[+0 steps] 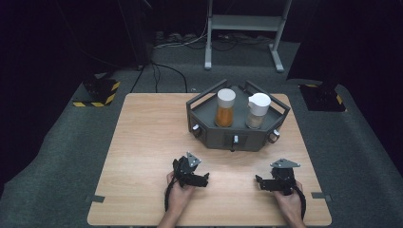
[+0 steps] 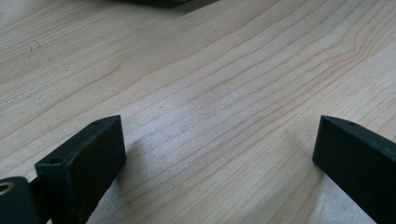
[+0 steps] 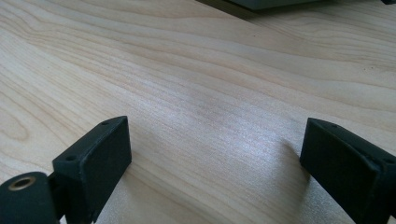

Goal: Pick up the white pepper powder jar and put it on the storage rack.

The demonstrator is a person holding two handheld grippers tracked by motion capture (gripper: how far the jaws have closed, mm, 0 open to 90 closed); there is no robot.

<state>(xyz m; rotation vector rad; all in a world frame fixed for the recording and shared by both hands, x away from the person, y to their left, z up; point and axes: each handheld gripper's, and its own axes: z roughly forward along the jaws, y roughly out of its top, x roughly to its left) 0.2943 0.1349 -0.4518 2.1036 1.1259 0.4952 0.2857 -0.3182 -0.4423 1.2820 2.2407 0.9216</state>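
Left gripper: fingers spread wide, nothing between them; low over the bare bench
Right gripper: fingers spread wide, nothing held; bare wood between them
Tray: beyond both pairs of fingers, well apart
Orange jar: upright in tray, farther than the left fingers
White jar: upright in tray, just beside the orange jar

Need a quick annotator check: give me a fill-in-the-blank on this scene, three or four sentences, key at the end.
1. The dark grey tray holds ____ jars.
2. The jar with the orange filling stands to the ____ of the pale-filled jar in the high view.
3. The left gripper and the right gripper both have their jaws ____, with nothing between them.
4. The tabletop is made of light ____.

Missing words: two; left; open; wood
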